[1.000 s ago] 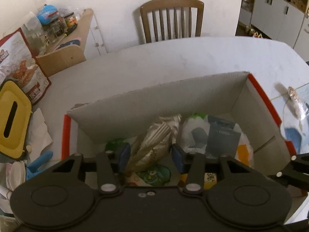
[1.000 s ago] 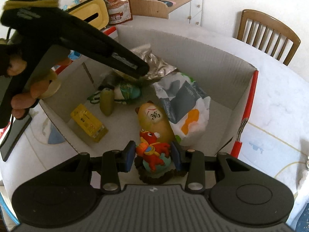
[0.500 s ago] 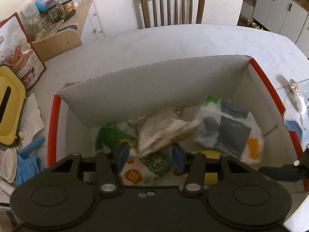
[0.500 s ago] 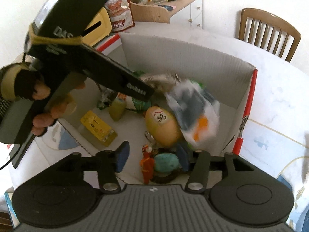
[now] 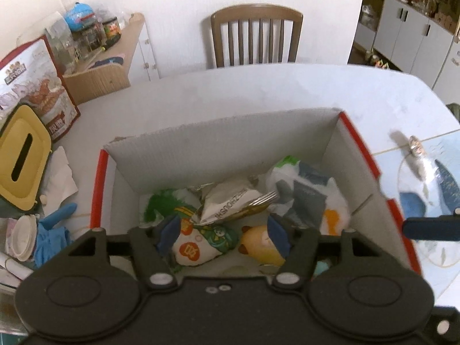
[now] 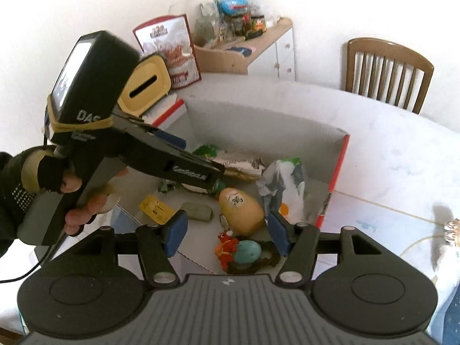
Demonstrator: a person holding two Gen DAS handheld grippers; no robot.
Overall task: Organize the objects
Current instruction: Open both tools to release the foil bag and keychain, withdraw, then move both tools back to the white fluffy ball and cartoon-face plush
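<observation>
A cardboard box (image 5: pixel 230 141) with red edges holds several items. A silver foil snack bag (image 5: pixel 230 204) lies loose in it, beside a white plastic bag (image 5: pixel 310 198) and a yellow egg-shaped toy (image 5: pixel 258 243). My left gripper (image 5: pixel 223 234) hangs above them, jaws opening, with nothing pressed between the pads. In the right wrist view, a red dragon figure on a teal ball (image 6: pixel 238 251) lies at the near end of the box (image 6: pixel 258 132). My right gripper (image 6: pixel 226 234) is above it, jaws opening, pads clear of the figure. A gloved hand holds the left gripper (image 6: pixel 212 176) over the box.
A yellow tissue box (image 5: pixel 21 158), a red snack bag (image 5: pixel 37 92), crumpled paper and blue gloves (image 5: pixel 51 230) crowd the table left of the box. A wooden chair (image 5: pixel 256 37) stands behind the table. A small wrapped item (image 5: pixel 417 146) lies on a placemat to the right.
Both grippers opened and rose. The foil bag dropped from the left gripper into the box. The dragon figure left the right gripper and now lies on the box floor.
</observation>
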